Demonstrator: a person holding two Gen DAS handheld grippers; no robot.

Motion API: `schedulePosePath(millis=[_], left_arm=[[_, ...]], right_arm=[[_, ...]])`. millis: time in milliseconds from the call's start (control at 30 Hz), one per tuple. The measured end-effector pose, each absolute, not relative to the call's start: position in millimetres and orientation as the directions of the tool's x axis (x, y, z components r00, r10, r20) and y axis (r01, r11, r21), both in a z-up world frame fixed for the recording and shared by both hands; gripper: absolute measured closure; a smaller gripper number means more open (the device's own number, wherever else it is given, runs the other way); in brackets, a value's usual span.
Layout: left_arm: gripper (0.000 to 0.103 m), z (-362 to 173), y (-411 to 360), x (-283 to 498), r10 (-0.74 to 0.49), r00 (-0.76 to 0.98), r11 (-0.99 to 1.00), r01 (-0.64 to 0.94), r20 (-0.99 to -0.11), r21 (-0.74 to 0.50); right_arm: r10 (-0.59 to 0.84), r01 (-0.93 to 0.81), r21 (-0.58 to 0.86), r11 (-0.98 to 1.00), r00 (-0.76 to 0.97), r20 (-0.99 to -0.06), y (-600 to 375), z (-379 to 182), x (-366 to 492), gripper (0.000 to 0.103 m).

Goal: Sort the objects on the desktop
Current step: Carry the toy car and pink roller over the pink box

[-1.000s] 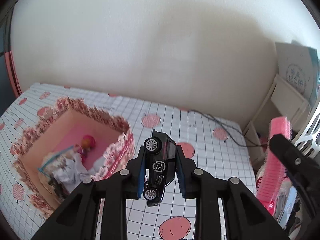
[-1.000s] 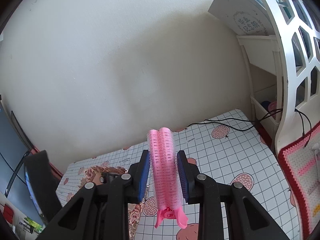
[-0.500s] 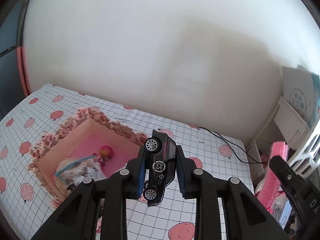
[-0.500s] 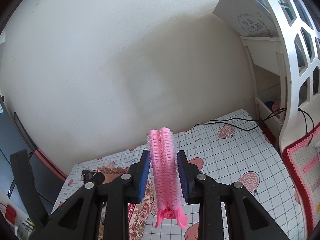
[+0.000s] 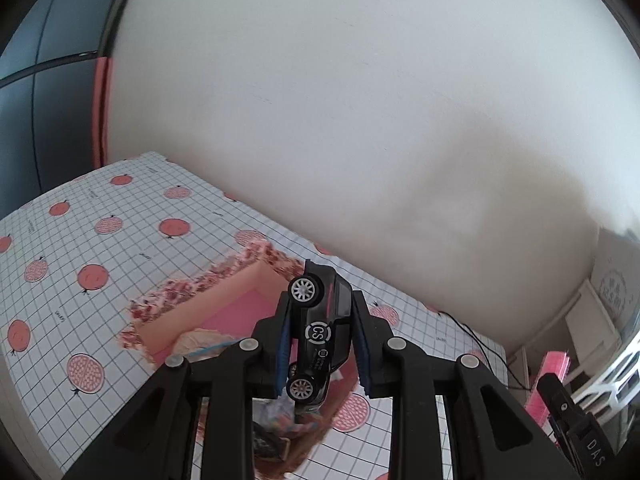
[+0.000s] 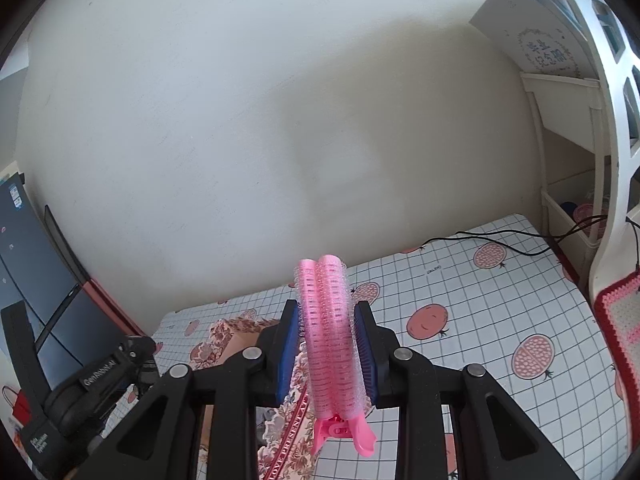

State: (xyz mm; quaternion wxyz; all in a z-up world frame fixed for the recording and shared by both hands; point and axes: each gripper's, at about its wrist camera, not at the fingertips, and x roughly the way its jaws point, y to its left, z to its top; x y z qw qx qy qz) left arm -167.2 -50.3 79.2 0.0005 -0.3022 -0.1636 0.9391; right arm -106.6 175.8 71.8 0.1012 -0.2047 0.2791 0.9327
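Note:
My left gripper [image 5: 322, 344] is shut on a black toy car [image 5: 320, 332], held nose-up with its wheels to the left. Below it stands a floral-edged box [image 5: 208, 280] with a pink floor, part of it hidden by the fingers. My right gripper [image 6: 326, 354] is shut on a pink hair roller clip [image 6: 330, 340], held upright above the table. The same pink hair roller clip [image 5: 552, 384] and the right gripper's body show at the lower right of the left wrist view. In the right wrist view the floral-edged box [image 6: 228, 334] lies lower left, beside the left gripper's body [image 6: 92, 392].
A gridded tablecloth [image 6: 480, 304] with pink fruit prints covers the table. A black cable [image 6: 500, 240] runs along the wall. A white shelf unit [image 6: 568, 184] stands at the right, with a crocheted mat [image 6: 620, 320] below it. A dark monitor [image 6: 24, 280] stands at the left.
The left gripper has travelled left and up with the car and rolled, so the box now lies beneath its fingers. The right gripper drifted slightly, still clamping the roller clip.

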Motion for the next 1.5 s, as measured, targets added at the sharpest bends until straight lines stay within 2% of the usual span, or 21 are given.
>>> schedulePosePath(millis=[367,967,1500], left_arm=[[0.075,73,-118,-168,0.016,-0.811,-0.914,0.226,-0.585,-0.338],[0.075,71,-173,-161,-0.016,-0.824,-0.873,0.288,-0.567,-0.393],[0.075,13,-153,-201,0.081,-0.720,-0.880,0.273,-0.689,-0.389]], right_arm=[[-0.006,-0.223,0.459,-0.860,-0.895,-0.447,128,74,-129,0.074],[-0.111,-0.125,0.439,-0.890,-0.873,-0.475,72,58,-162,0.074],[-0.173,-0.148,0.453,-0.879,-0.786,-0.594,65,-6,-201,0.074]])
